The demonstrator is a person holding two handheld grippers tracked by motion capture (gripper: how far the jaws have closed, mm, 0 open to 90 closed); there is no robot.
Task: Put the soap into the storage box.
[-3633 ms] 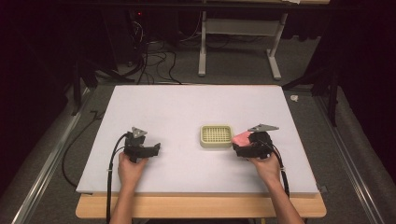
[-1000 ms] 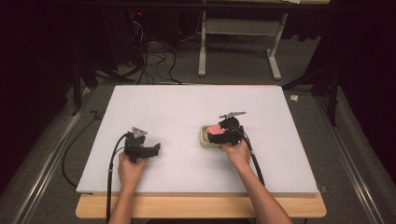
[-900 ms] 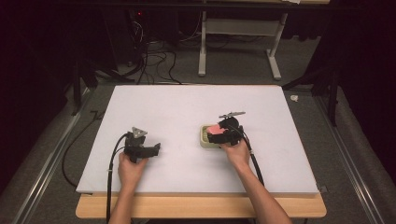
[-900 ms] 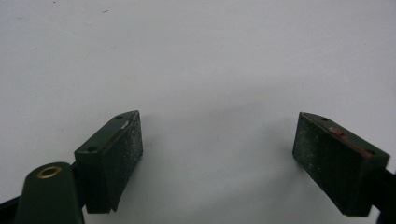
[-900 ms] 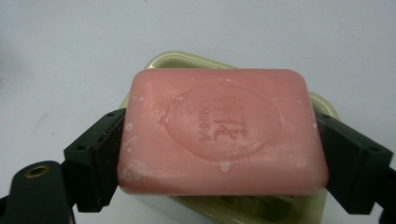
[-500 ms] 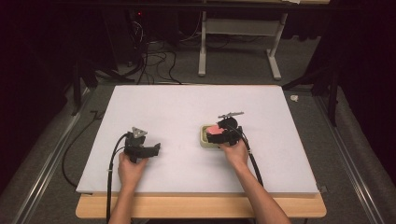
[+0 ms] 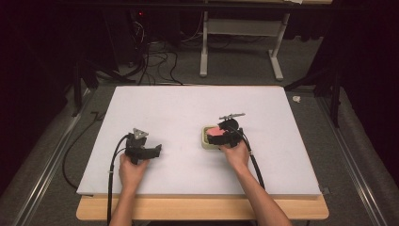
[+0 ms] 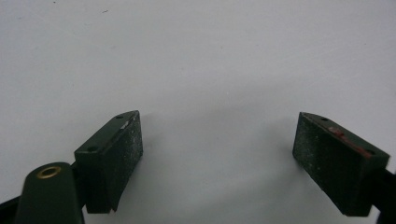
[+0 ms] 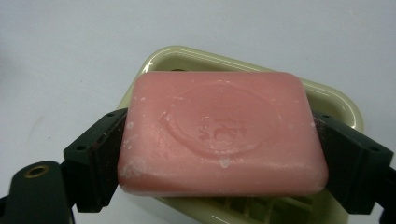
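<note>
Right gripper point(image 9: 219, 154) clamped on a pink soap bar point(image 9: 219, 133), right over the cream soap dish point(image 9: 336, 105), left gripper point(image 8: 217, 154) spread wide, resting on the bare white table point(image 7: 188, 108)

Right tongs point(image 7: 221, 137) carried soap point(image 9: 222, 131) — over dish point(image 9: 343, 109).

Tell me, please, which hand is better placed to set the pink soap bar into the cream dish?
Right. The right claw is shut on the pink rectangular soap bar, directly over the cream plastic soap dish. The left claw is open over the bare white table, well aside.
</note>
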